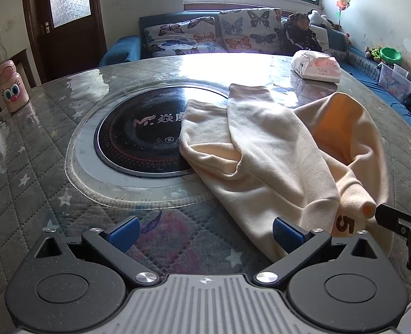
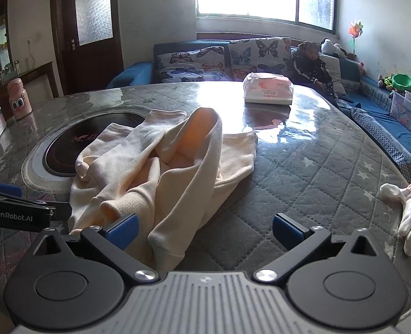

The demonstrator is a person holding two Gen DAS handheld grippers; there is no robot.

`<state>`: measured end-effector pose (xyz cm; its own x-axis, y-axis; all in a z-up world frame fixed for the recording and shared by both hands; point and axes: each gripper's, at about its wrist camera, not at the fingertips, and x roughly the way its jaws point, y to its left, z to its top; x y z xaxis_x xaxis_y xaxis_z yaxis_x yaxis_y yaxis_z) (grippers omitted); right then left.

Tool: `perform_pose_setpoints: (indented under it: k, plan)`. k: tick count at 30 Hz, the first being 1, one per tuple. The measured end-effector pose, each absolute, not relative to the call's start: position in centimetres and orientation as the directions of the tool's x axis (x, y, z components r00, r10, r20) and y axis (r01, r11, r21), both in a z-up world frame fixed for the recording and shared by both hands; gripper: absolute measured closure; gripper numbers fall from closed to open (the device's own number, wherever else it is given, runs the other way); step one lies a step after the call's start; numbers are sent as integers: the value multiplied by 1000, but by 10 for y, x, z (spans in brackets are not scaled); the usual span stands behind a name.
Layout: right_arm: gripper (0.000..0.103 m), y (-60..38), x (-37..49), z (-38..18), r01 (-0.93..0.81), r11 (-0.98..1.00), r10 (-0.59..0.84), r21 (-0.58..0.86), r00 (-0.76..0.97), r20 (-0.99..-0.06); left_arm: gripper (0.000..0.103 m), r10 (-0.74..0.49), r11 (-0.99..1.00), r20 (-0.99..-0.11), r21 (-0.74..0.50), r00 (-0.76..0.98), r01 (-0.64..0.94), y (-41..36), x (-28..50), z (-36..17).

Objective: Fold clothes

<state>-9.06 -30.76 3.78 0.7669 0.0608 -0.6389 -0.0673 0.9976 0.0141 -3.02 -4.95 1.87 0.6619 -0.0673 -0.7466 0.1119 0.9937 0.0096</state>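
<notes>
- The cream garment point(image 1: 264, 150) lies rumpled on the bench point(image 1: 38, 128), partly over the dark round cooktop point(image 1: 138, 136) set in its middle; its near edge is right in front of both my grippers.
- My left gripper point(image 1: 204, 232) has its jaws wide with nothing between them; the right-hand pad point(image 1: 284, 232) sits at the cloth's near edge, which I take as lining up for a pinch there.
- My right gripper point(image 2: 204, 231) is spread just as wide and empty, its left-hand pad point(image 2: 123, 228) against a raised fold of the garment point(image 2: 161, 164).
- The cloth is bunched, with one opening standing up, so I judge it needs spreading flat before any fold.
- A tissue pack point(image 2: 268, 89) sits well apart, out of the way.
</notes>
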Motion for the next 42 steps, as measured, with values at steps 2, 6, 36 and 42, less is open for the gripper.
perform_pose_setpoints:
  k: [2,6,36,42]
  plan:
    - [0,-307,-89,39,-70,997,62,13,768,-637,0,-63,994,-749,14,660,111,-50,-28,19]
    - [0,-308,-85,40,-75,997,66,13,771,-634,0,-53,994,-749,26,660,110,-52,-23,20]
    - [3,-328,-56,51,-50,999,35,-8,796,-604,0,-120,971,-709,62,695,231,-100,20,42]
    - [9,-342,-45,59,-34,999,20,-13,808,-589,6,-174,950,-694,69,699,306,-121,37,41]
